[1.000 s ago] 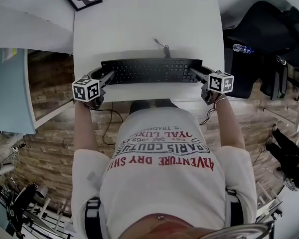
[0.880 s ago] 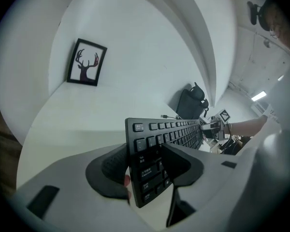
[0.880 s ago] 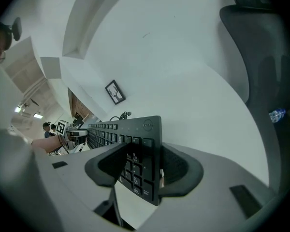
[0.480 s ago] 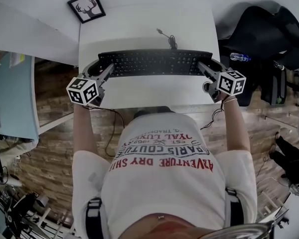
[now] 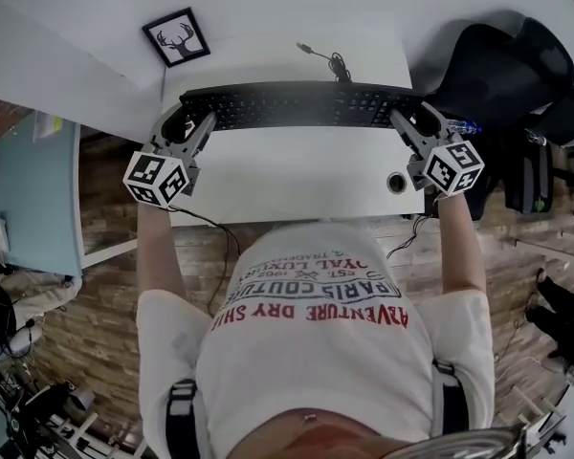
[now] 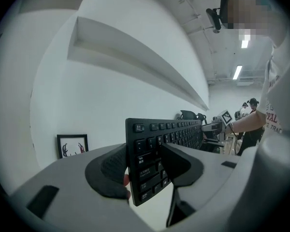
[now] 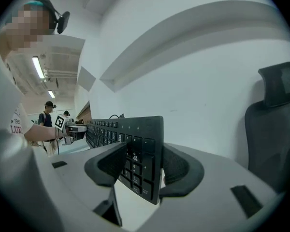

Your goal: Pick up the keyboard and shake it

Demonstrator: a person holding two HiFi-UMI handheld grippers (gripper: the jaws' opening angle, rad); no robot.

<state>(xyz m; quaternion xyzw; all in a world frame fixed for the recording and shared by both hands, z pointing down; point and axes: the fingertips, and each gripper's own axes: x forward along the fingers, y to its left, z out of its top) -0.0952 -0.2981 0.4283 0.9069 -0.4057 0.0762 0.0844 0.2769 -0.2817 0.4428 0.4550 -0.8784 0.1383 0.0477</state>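
A black keyboard (image 5: 297,106), likely stiff and light, hangs above the tabletop (image 5: 297,175), clamped at each short end by the left claw (image 5: 185,130) and right claw (image 5: 408,127).

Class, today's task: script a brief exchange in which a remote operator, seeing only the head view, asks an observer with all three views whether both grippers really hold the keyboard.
Operator: In the head view the keyboard spans between both grippers, but I cannot judge contact. Is the left gripper clamped?
Observer: Yes. The left gripper view shows its pads pressing on both faces of the keyboard's end.
Operator: And the right gripper?
Observer: The right gripper view shows the keyboard's other end pinched between its two pads, with the lower corner hanging free below them.
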